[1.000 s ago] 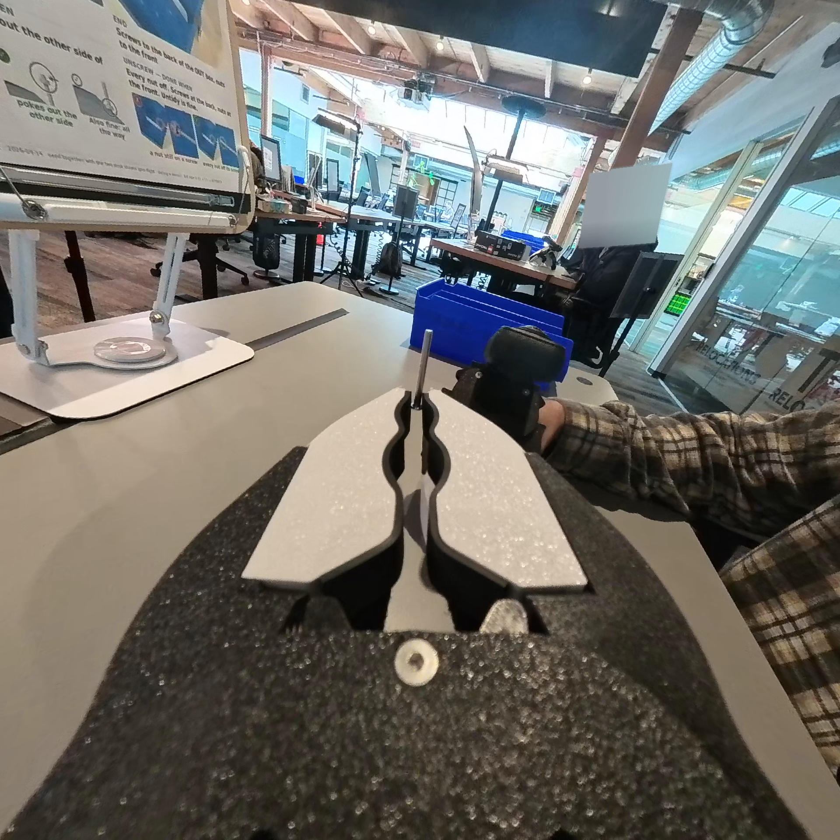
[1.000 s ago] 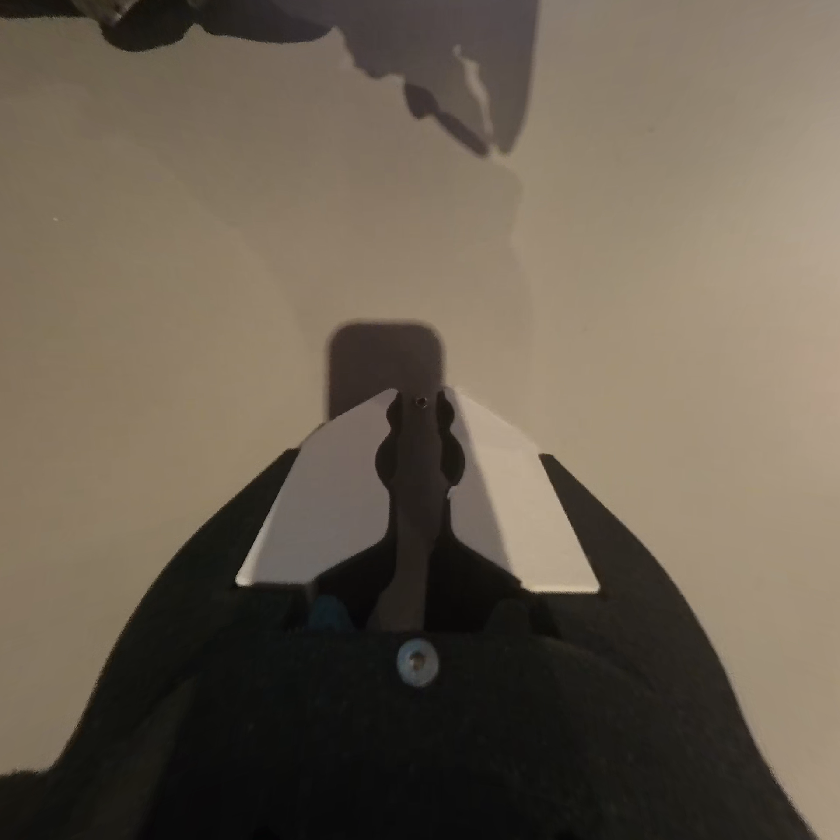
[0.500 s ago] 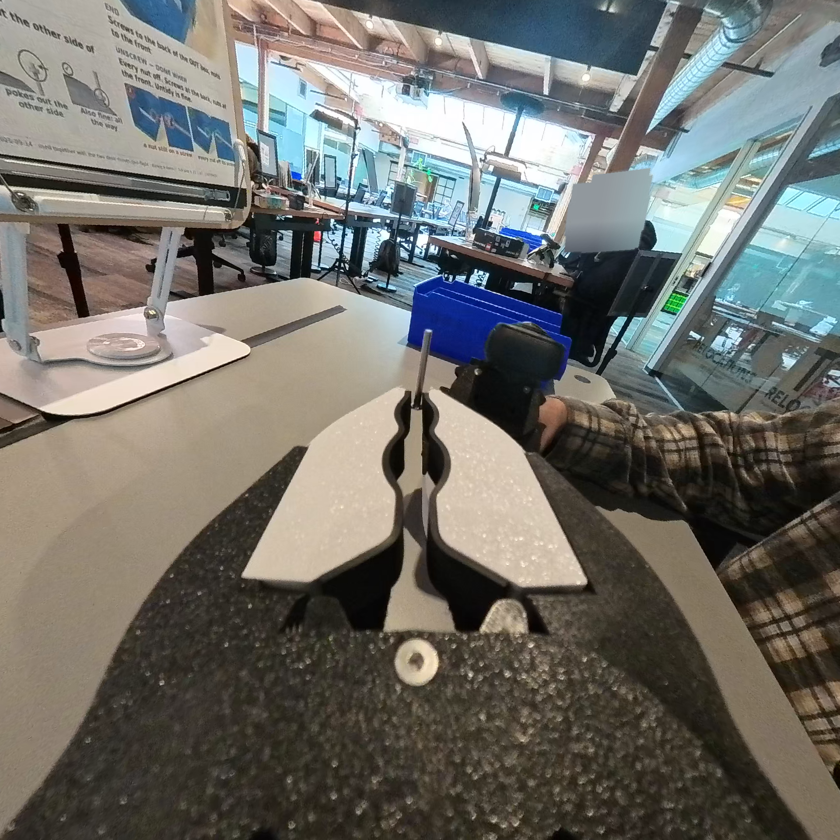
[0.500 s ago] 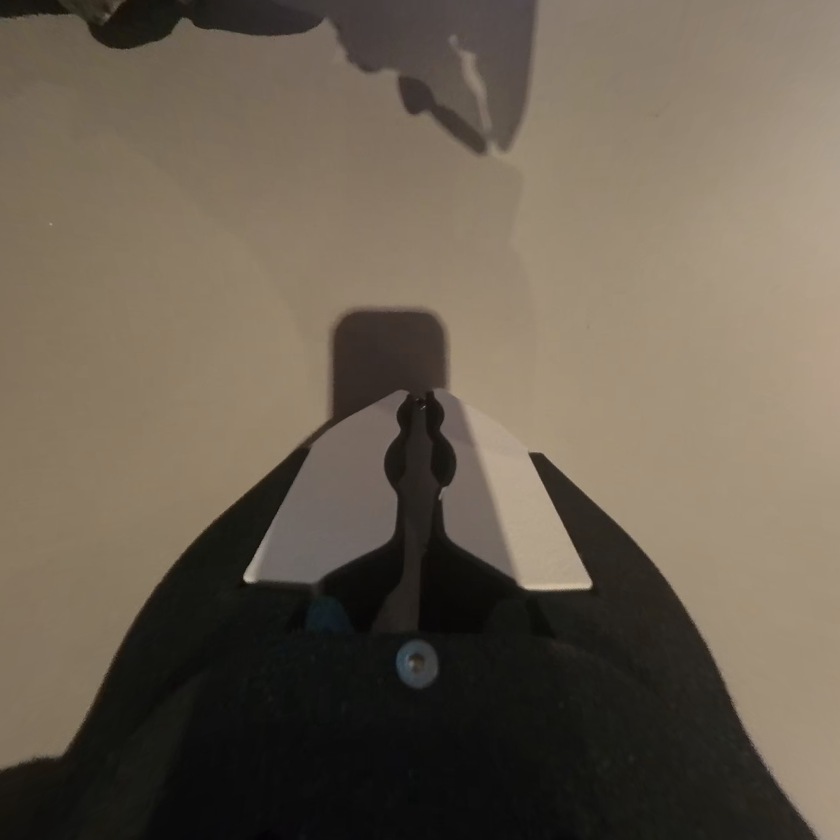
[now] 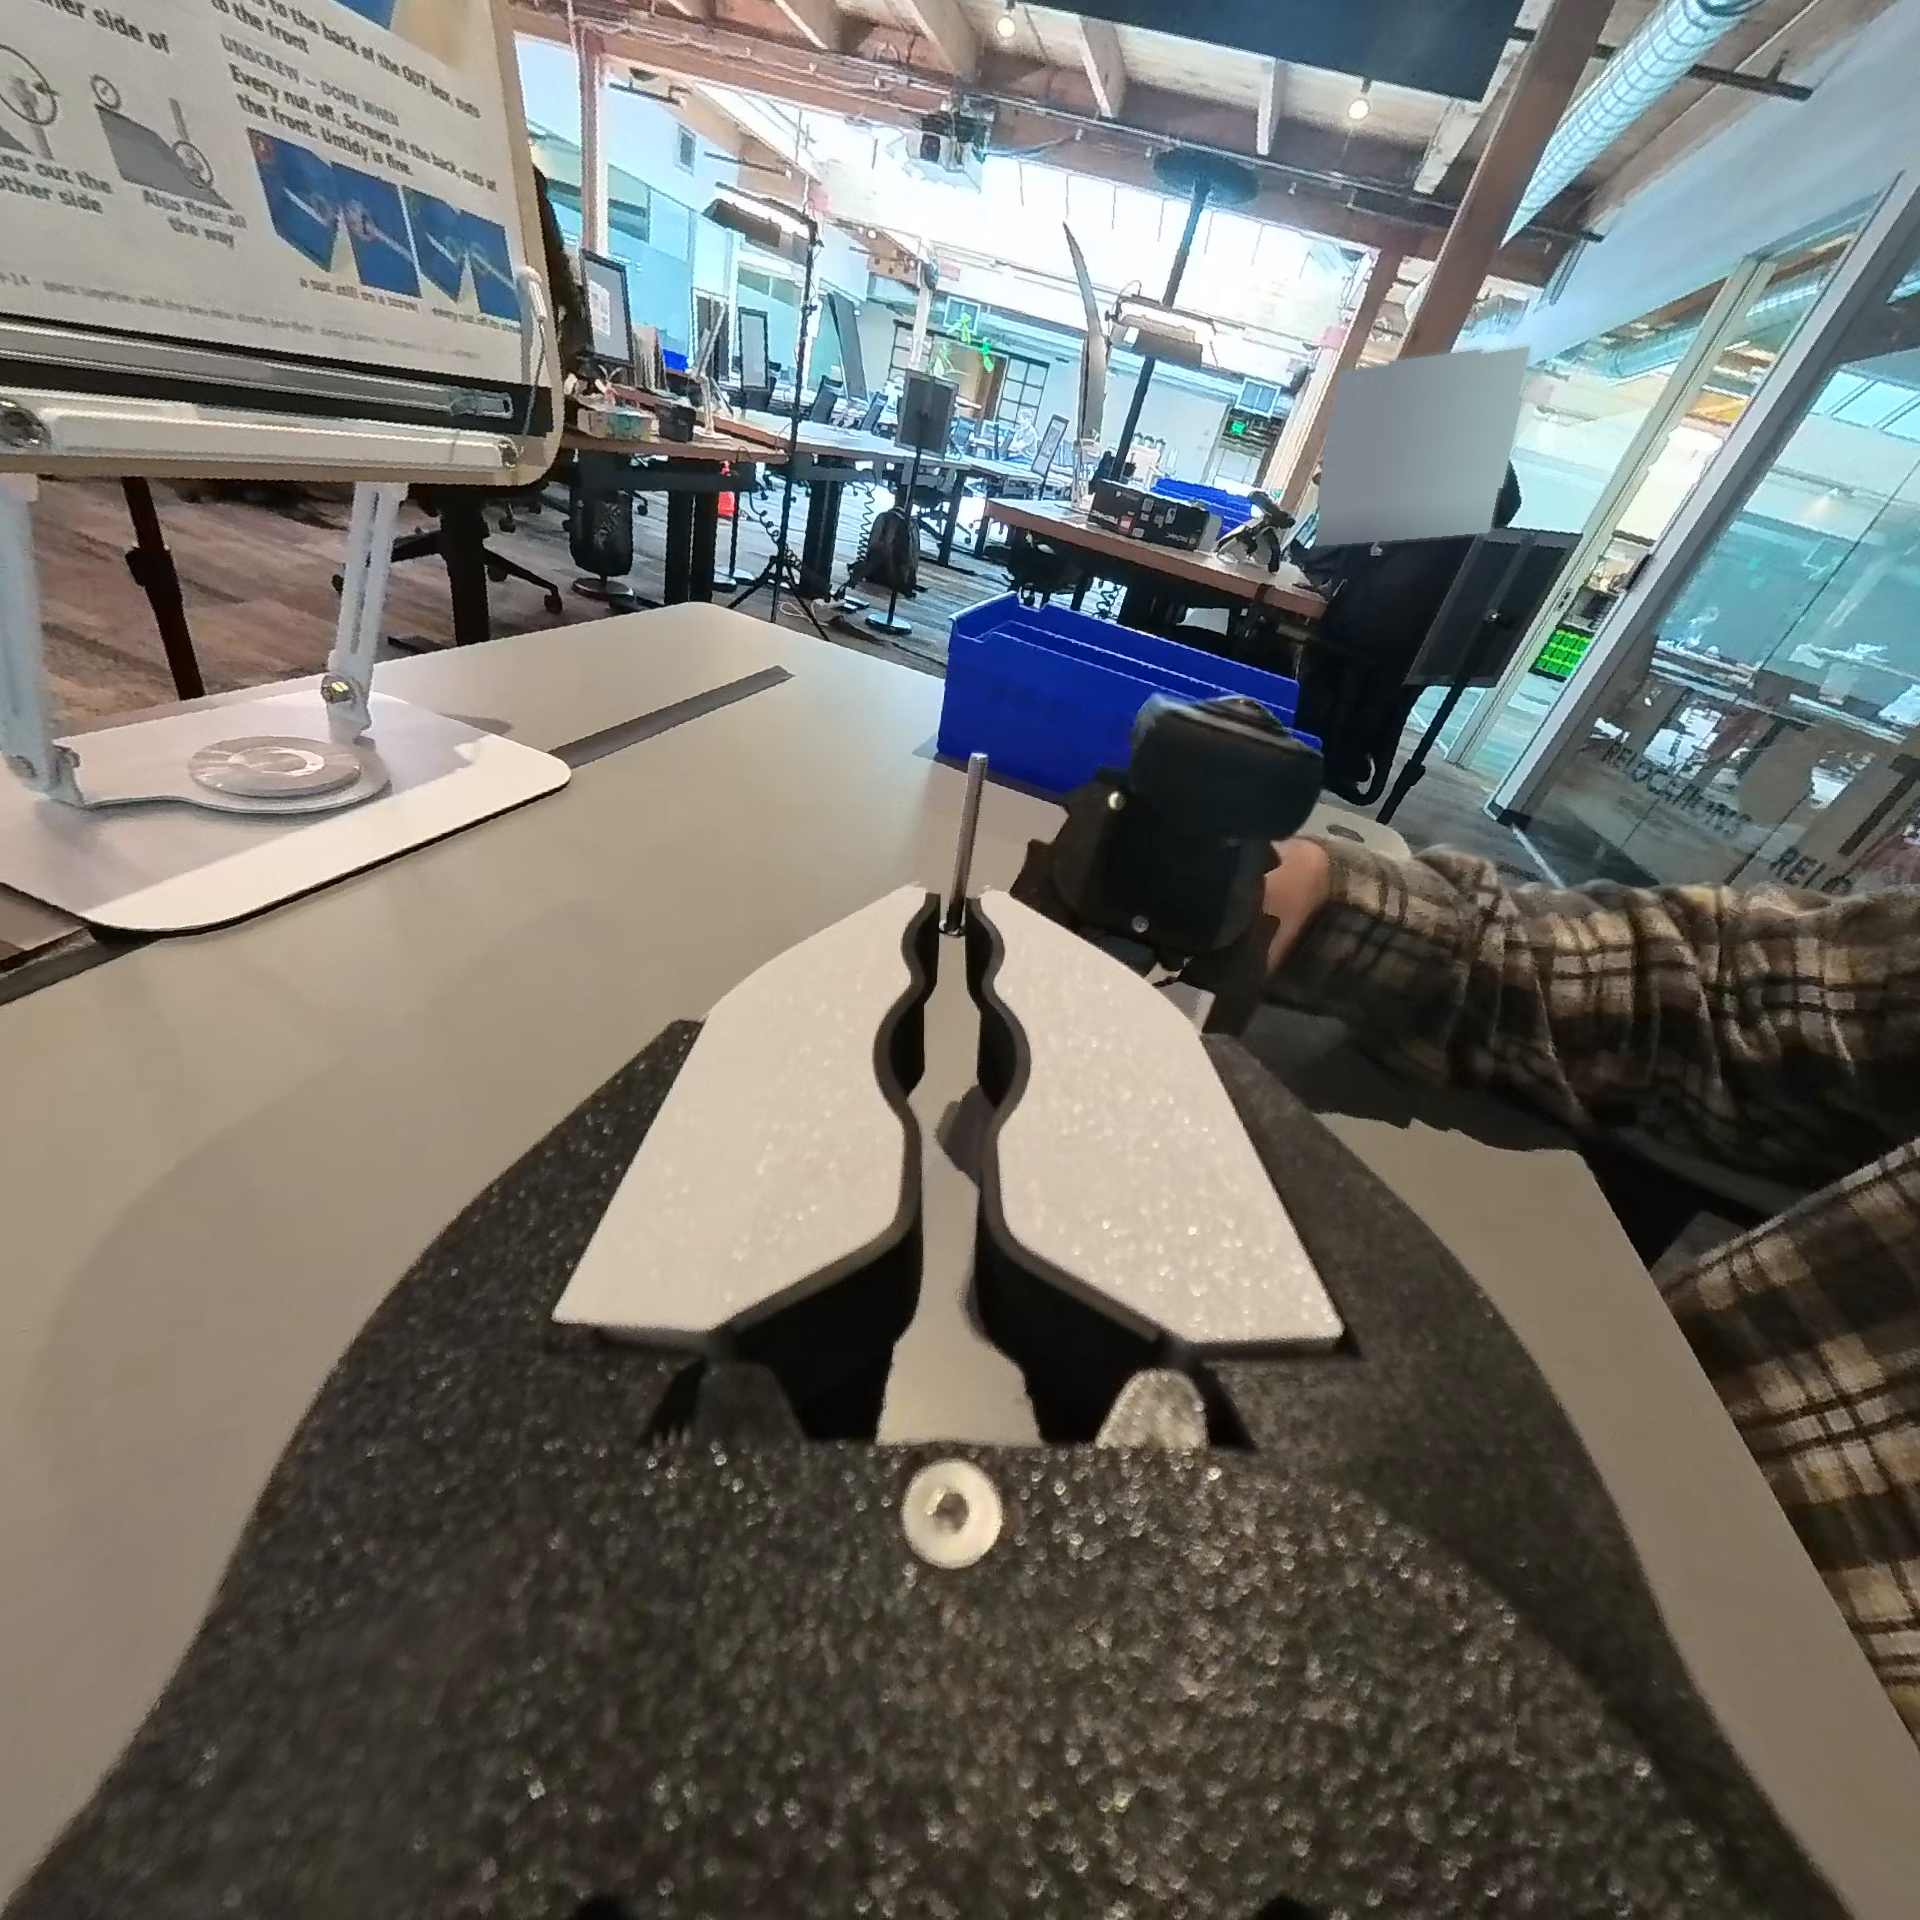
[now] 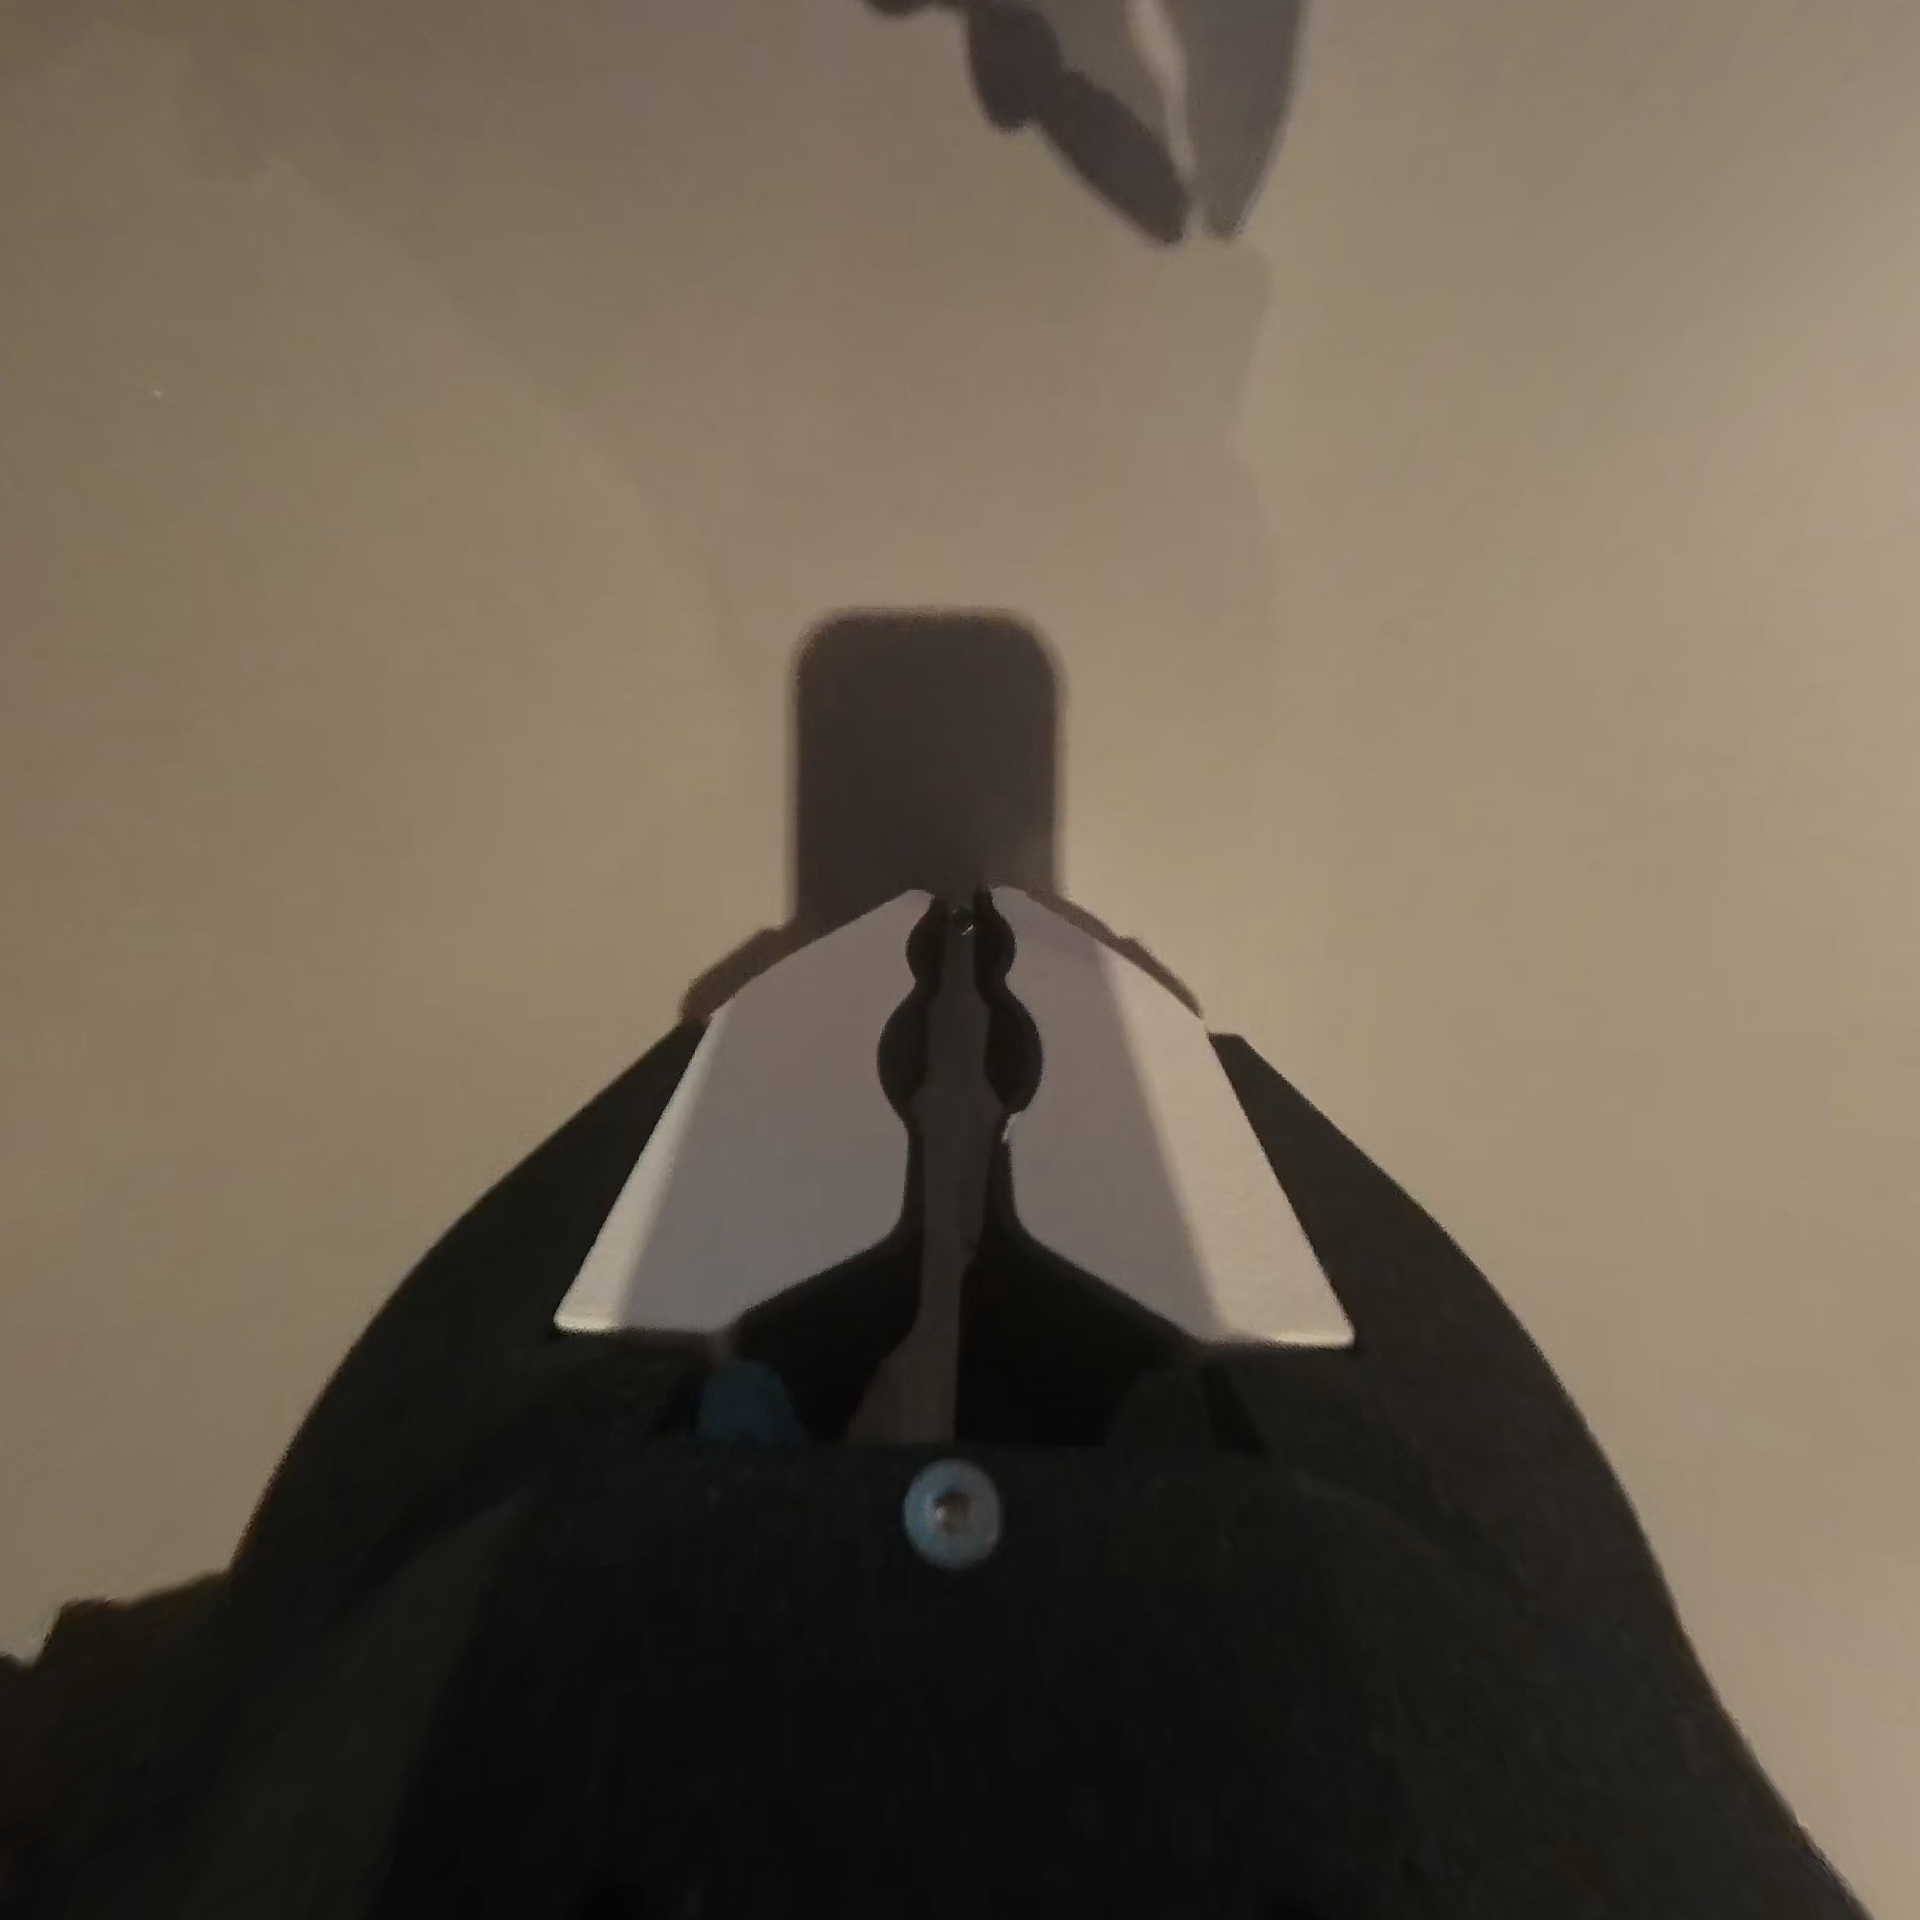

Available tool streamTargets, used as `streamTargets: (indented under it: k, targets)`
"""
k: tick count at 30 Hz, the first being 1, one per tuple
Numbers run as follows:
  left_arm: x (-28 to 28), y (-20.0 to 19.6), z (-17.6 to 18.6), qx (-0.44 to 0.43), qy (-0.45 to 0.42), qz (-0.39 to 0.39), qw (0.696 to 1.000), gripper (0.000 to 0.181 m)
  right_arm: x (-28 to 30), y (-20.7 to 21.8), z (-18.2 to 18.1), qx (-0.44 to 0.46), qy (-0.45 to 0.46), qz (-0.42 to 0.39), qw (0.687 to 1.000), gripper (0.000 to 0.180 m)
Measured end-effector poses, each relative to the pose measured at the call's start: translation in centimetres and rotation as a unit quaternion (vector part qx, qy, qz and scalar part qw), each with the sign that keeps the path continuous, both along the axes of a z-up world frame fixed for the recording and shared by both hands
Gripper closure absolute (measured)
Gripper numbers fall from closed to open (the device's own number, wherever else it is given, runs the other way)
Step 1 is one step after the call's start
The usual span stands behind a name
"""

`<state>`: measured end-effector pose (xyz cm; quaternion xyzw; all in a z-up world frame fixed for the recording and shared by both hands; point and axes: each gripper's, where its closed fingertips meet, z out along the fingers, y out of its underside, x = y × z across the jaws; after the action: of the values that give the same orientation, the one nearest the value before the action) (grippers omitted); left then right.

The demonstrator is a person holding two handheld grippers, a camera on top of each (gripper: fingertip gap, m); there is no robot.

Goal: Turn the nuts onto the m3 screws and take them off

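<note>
Gripping upright m3 screw (image 5: 971, 831), left tool (image 5: 951, 925); right tool (image 6: 961, 912) pinching nut (image 6: 966, 920); blue bin (image 5: 1101, 686) contents hidden.

Left gripper (image 5: 951, 914): pale grey scalloped fingers (image 5: 769, 1132), black foam body, silver screw (image 5: 952, 1536) | right gripper (image 6: 961, 906): same build, blue-tinted screw (image 6: 951, 1525) | sleeve (image 5: 1621, 997): brown-and-cream plaid
</note>
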<state>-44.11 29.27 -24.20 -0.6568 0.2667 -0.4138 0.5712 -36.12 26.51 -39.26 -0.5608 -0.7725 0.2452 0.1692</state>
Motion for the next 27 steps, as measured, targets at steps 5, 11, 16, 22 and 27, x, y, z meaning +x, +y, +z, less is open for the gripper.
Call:
streamTargets:
  k: [5,11,16,22,27]
  targets:
    - [-0.1,-0.1,0.3,0.004,-0.001,0.002,1.0,0.177,0.7,0.0,0.0,0.019,-0.049,0.025,0.998,0.163]
    - [-1.1,0.3,0.2,0.003,0.003,0.016,1.0,0.177,1.2,0.4,0.8,0.075,-0.136,0.073,0.985,0.163]
    - [-1.8,0.5,0.2,0.003,0.007,0.027,1.0,0.177,0.5,0.1,1.0,0.099,-0.18,0.111,0.972,0.164]
    - [-2.0,0.5,0.4,0.005,0.006,0.028,1.0,0.177,0.6,-0.1,0.2,0.093,-0.207,0.125,0.966,0.165]
    - [-2.1,0.5,0.4,0.006,0.005,0.028,1.0,0.177,0.6,0.1,-0.2,0.089,-0.212,0.124,0.965,0.166]
